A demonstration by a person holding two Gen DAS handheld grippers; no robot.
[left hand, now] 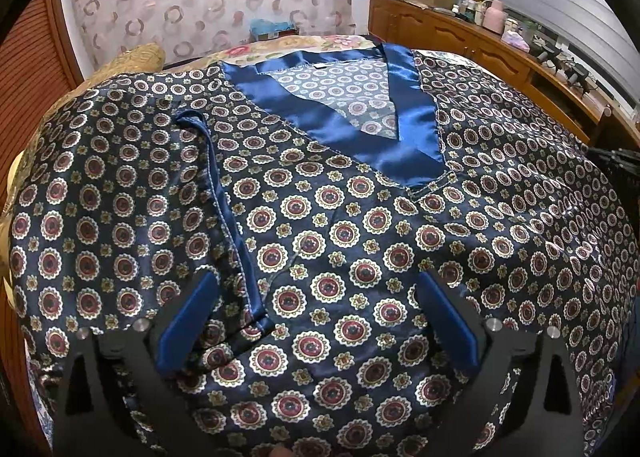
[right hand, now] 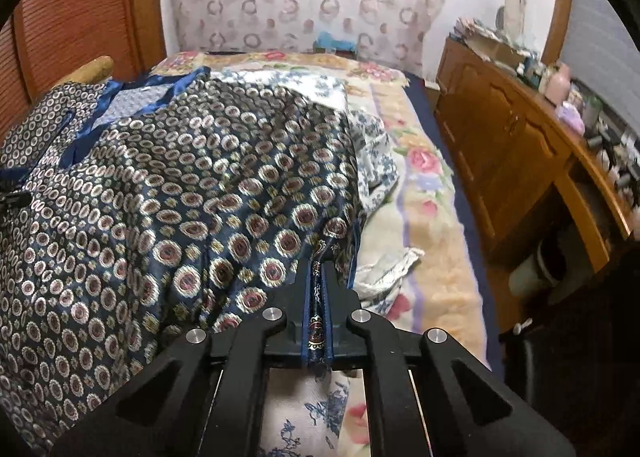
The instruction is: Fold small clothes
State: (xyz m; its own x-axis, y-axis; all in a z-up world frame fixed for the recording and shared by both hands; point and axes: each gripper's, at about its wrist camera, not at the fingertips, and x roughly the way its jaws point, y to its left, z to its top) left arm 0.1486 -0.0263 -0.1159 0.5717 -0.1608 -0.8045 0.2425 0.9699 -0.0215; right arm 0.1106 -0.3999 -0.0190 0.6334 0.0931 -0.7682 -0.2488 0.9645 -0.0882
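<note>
Satin, dark blue with round medallions, the shirt (left hand: pixel 320 217) fills almost all of the left wrist view, so the bed under it is mostly hidden. Its plain blue collar (left hand: pixel 416 129) lies at upper centre. Over it the left gripper (left hand: pixel 320 313) stands wide, pinching nothing. At lower centre of the right wrist view, the right gripper (right hand: pixel 318 297) is closed on the shirt's edge; the floral blanket (right hand: pixel 424 193) is to the right, the cabinet (right hand: pixel 500 129) blurred.
</note>
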